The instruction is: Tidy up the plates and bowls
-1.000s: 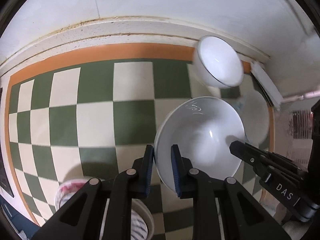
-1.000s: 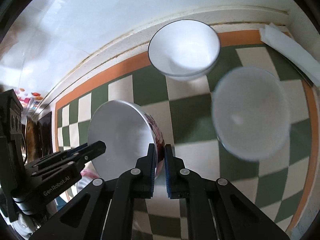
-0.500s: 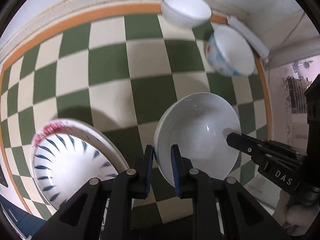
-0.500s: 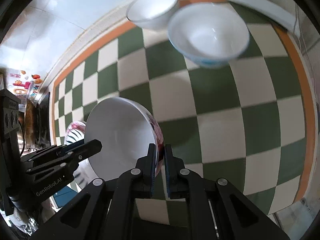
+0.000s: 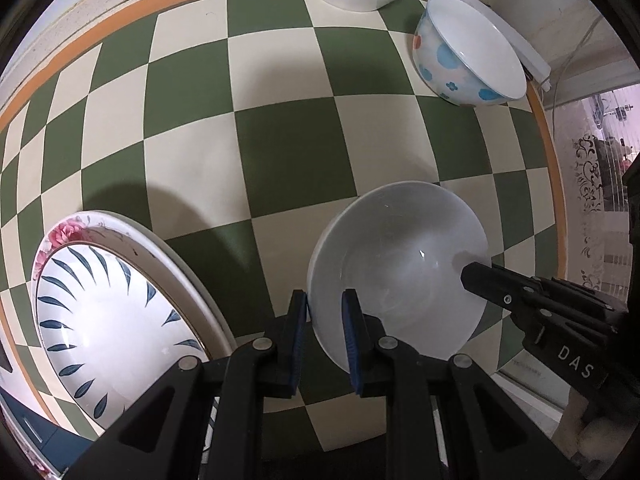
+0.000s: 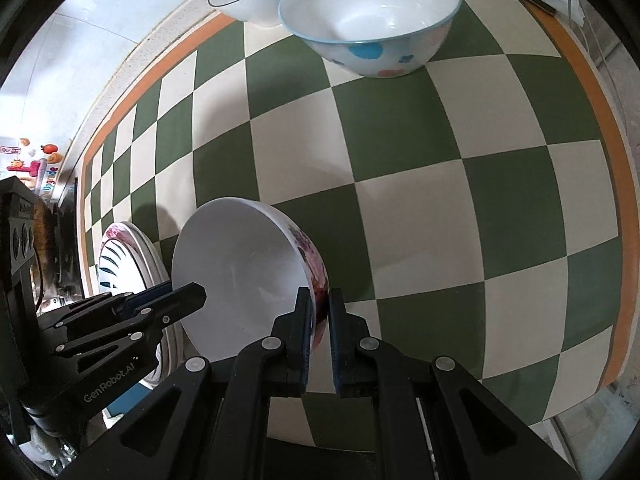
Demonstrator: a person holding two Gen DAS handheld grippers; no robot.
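Checkered cloth [image 5: 280, 160] now shows a plate stack [image 5: 112, 320] below; both grippers, left [image 5: 324, 336] and right [image 6: 319, 336], have carried 1 clamped bowl [image 5: 396, 272] toward it, likely for stacking.

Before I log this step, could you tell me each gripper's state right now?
Left gripper: closed on the rim of the white bowl.
Right gripper: closed on that bowl's floral-sided rim.
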